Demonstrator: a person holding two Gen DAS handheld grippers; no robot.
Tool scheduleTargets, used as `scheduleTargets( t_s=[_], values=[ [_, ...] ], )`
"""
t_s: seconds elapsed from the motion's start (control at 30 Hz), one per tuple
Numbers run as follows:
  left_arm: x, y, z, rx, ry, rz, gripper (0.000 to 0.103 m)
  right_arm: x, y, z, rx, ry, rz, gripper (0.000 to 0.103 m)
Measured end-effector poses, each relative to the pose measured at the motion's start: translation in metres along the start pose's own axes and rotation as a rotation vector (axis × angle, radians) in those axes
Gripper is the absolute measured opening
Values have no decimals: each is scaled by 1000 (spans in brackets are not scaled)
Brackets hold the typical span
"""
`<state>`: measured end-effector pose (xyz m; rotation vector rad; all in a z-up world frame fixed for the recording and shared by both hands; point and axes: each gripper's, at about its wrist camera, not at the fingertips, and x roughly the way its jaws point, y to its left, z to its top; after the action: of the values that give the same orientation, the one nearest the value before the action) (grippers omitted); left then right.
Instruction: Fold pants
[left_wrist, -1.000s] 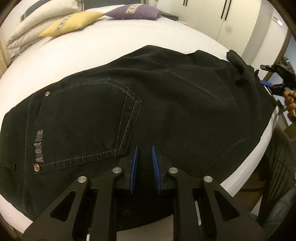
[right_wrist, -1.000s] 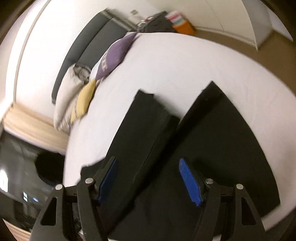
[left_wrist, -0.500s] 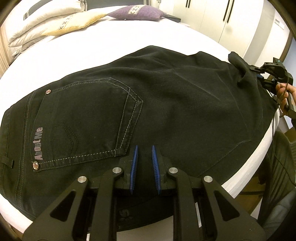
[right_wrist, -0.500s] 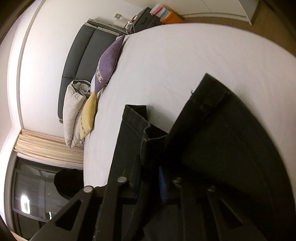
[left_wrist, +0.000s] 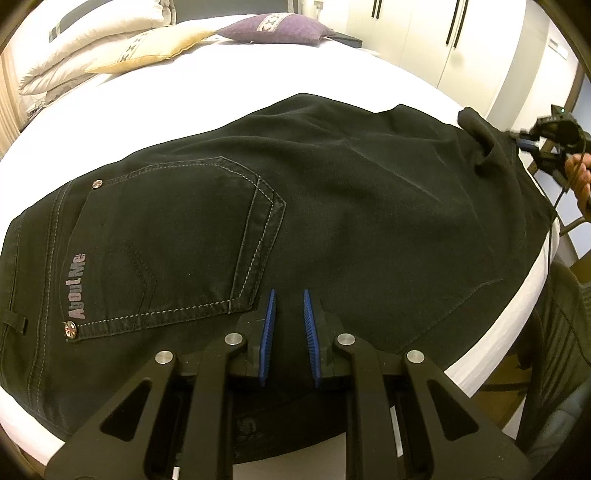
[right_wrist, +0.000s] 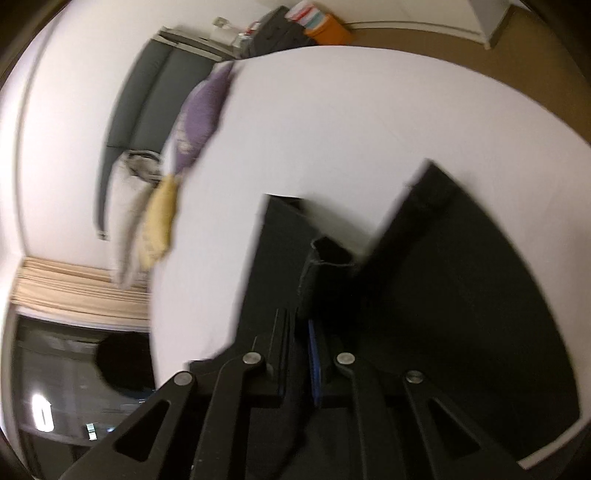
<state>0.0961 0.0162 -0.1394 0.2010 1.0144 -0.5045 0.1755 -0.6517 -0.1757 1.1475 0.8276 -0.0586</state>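
Black pants (left_wrist: 332, 206) lie flat on the white bed (left_wrist: 184, 96), back pocket (left_wrist: 177, 236) up, waist at the left. My left gripper (left_wrist: 288, 299) sits at the pants' near edge, its blue pads close together with dark fabric between them. In the right wrist view the two legs (right_wrist: 461, 295) spread apart on the sheet. My right gripper (right_wrist: 299, 325) is shut on one leg's hem (right_wrist: 328, 254), which sticks up past the fingertips. The left wrist view also shows the right gripper (left_wrist: 524, 142) at the far right, pinching that hem, with a hand (left_wrist: 580, 173) behind it.
Pillows lie at the head of the bed: white (left_wrist: 92, 33), yellow (left_wrist: 147, 48), purple (left_wrist: 273, 29). Wardrobe doors (left_wrist: 443, 44) stand beyond the bed. A chair (left_wrist: 561, 332) is by the bed's right edge. White sheet (right_wrist: 351, 129) lies beyond the hems.
My right gripper's jaws went from wide apart to shut on the leg hem, and its view rolled and blurred. The left gripper kept still.
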Motion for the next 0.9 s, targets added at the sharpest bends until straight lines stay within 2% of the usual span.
scheduleTargets(
  t_s=[0.13,0.23,0.33,0.43,0.5,0.6,0.73,0.9],
  values=[
    [1,0,0,-5,-4,-1,15,-1,4,6,-18,-29,57,10],
    [0,1,-2,-5,-9,-4,15,2,4,8,-28,-40,44,8],
    [1,2,-2,-4,-12,-7,15,7,4,8,-47,-33,-4,7],
    [0,2,-2,-4,-11,-5,15,11,-7,10,-5,-26,-16,7],
    [0,3,-2,-4,-12,-5,15,15,-14,11,27,-9,-40,12],
    [0,2,-3,-3,-13,-5,15,17,-25,13,75,13,-61,13],
    [0,2,-2,-1,-14,-1,15,21,-25,18,52,12,-39,13],
    [0,1,-2,-1,-14,0,15,21,-12,20,-15,-1,-43,8]
  ],
)
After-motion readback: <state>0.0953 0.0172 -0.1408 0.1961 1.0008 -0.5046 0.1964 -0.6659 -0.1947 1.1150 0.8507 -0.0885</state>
